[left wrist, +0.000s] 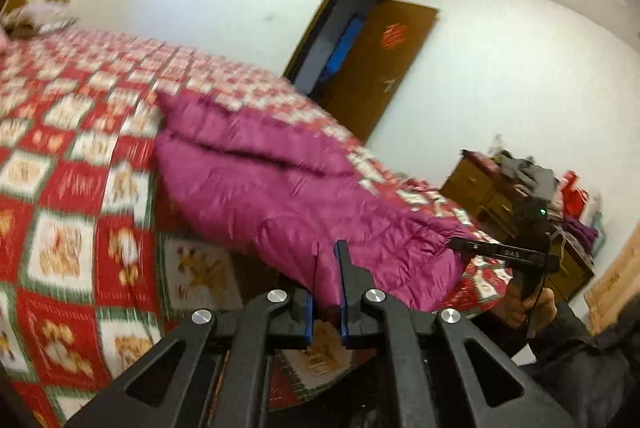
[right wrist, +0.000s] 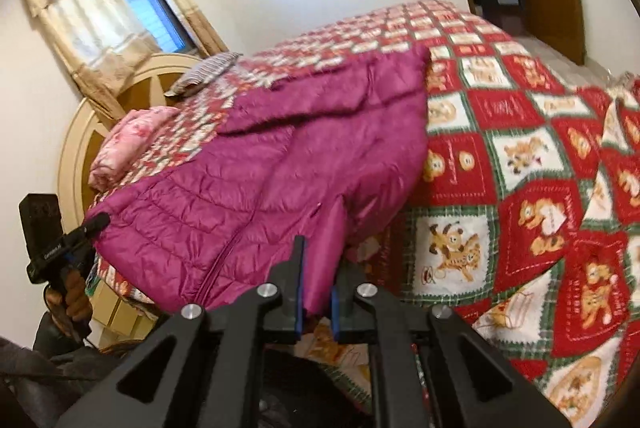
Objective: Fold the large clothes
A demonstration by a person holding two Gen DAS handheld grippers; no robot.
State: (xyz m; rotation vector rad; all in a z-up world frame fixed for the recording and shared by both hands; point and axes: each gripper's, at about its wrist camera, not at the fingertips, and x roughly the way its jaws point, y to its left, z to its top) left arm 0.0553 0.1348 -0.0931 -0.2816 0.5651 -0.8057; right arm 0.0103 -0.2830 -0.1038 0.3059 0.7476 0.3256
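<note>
You've got the magenta puffer jacket lying on the bed, near edge hanging just over the bed's side toward you. Its long axis runs away from both grippers, hem end near you, far end up the bed twd the headboard.

Left hand-held gripper: jaws nearly together w/ magenta fabric pinched between them, so it looks clamped on the jacket's near edge. Right hand-held gripper: same story, a fold of the jacket edge sits between the blue-lined fingers, gripping it. Each gripper holds a corner of the near edge, so neither hand is clearly nearer; the bulk of the garment lies straight ahead and slightly up from both.

My read: next move prob carries this near edge fwd over the body, along that long axis. Keep both corners level or the fold skews.

Materials: jacket is quilted, shiny, slippery-looking nylon w/ stitched channels, puffy, and a zip line runs near the front. Likely springs back, may slide in the jaws. Bed cover is a red/white/green checked quilt w/ bear motifs, softer and grippier-looking. Pics are motion-blurred, so fine detail is unclear.
</note>
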